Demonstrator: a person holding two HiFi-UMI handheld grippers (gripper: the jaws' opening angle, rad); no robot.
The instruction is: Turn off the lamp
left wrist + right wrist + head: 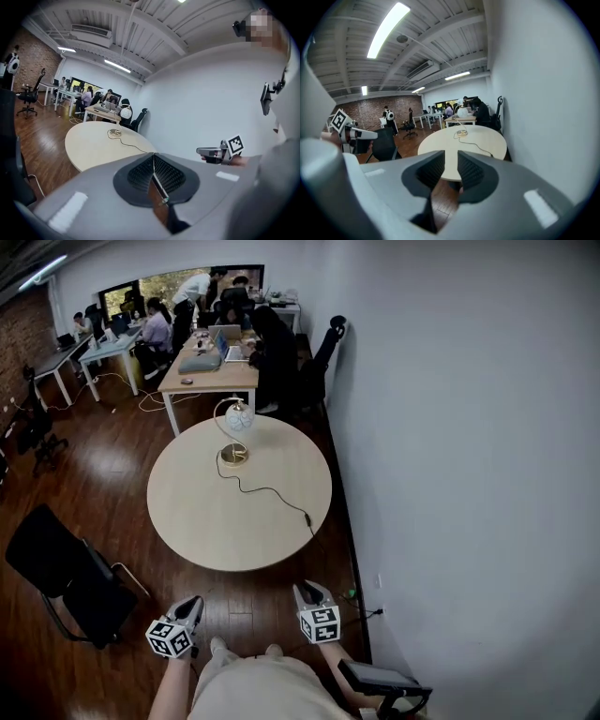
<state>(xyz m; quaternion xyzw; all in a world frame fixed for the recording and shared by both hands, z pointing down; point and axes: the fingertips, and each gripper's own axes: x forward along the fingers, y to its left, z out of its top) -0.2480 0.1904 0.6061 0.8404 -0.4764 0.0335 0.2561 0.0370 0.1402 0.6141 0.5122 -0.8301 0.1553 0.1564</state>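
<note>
lamp [239, 416] on round table [197, 521], cord [272, 491] trailing

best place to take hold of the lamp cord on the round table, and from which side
Take the cord at the dark block by the right edge of the round table, probably an inline switch. It lies flat near the rim, while the lamp stands at the far side. Come down from the right with the right tool, open jaws astride the cord.

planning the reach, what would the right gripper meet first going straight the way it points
Probably the near edge of the round table, straight ahead of the right gripper, though depth is unclear.
</note>
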